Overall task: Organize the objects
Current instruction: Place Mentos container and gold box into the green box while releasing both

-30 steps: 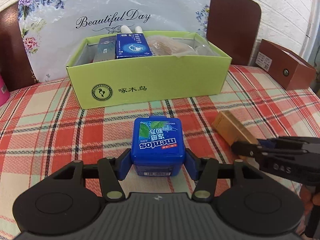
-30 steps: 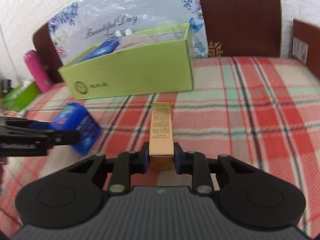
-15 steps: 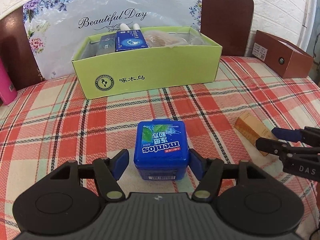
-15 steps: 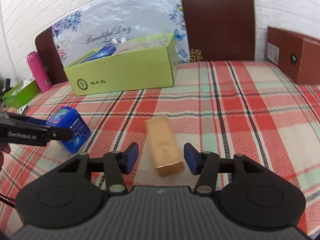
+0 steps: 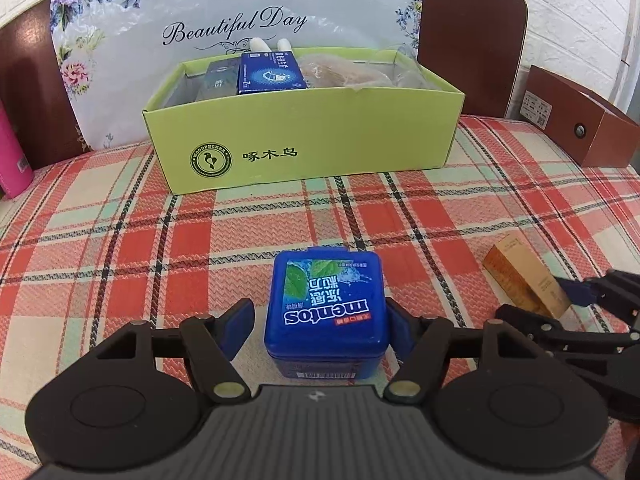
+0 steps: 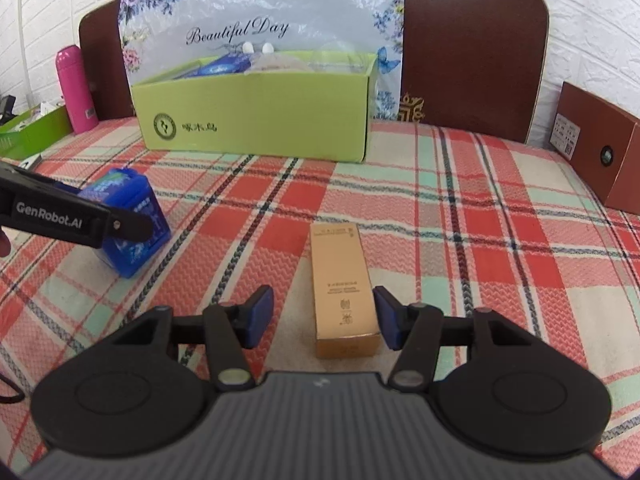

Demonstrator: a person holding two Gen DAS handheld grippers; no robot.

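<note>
Plaid cloth [image 5: 120, 240] covers the bench, and both tools stand over it with their jaws spread wide and nothing gripped. Left tool [image 5: 320, 322] straddles the blue Mentos box [image 5: 326, 304], which sits on the cloth with its label upside down to the camera; a clear gap shows at the left fingertip, while the right fingertip lies just beside the box wall, and contact there cannot be told. Right tool [image 6: 323, 316] straddles the gold carton [image 6: 344, 288], which lies flat and lengthwise between the fingers, nearer the right finger, with a gap on each side. Green cardboard box [image 5: 304, 136] stands farther back on the cloth, holding a blue packet [image 5: 272, 72] and clear wrapped items. Behind it leans a floral bag [image 5: 236, 16] printed "Beautiful Day". Brown box [image 6: 592, 148] rests at the right edge, and a pink bottle [image 6: 74, 88] stands at the far left.
</note>
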